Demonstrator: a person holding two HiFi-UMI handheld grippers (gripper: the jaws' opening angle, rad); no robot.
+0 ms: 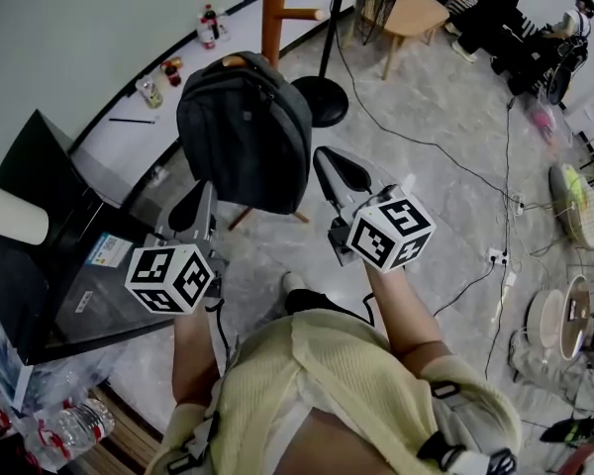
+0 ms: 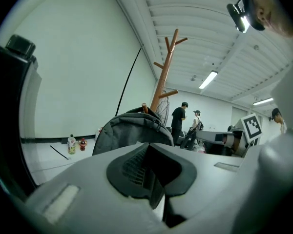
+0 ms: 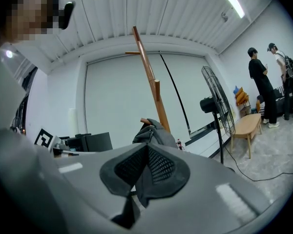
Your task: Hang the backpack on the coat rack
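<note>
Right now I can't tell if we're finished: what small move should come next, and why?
Probably draw both grippers back. The backpack seems to hang by its top loop on a coat rack peg, and the left gripper and right gripper are shut and empty.

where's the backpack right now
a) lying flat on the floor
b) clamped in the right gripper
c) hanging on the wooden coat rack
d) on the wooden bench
C: the backpack hangs by its top loop from a peg of the coat rack, while the left gripper and the right gripper sit apart from it, both shut with nothing in them.
</note>
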